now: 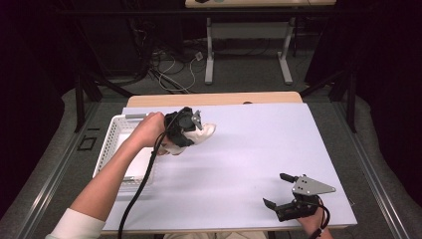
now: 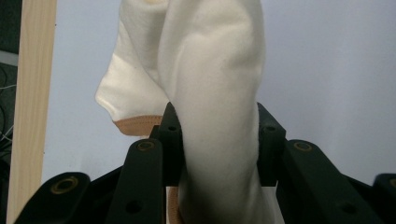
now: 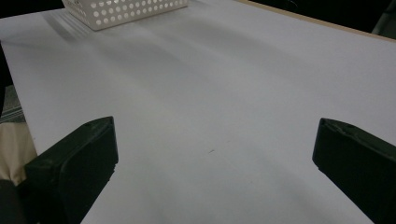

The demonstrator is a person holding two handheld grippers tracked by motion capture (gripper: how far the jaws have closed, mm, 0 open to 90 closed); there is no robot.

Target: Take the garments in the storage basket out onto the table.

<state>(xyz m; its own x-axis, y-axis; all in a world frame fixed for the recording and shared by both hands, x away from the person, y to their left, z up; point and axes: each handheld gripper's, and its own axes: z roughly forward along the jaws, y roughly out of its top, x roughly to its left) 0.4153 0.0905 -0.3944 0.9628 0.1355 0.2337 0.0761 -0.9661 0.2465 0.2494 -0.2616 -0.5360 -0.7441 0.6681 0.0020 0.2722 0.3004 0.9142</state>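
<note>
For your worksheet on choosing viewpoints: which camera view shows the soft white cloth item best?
The left gripper view: the soft white cloth item shows close up, pinched between the left gripper's black jaws, its tan edging visible. The high view shows it small, poking out beyond that gripper near the white perforated plastic basket.

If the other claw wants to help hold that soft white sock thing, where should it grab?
Probably the loose end of the soft white cloth, coming from the right. The left gripper already pinches its middle, and that free end pokes out over the bare white table toward the open right gripper.
</note>
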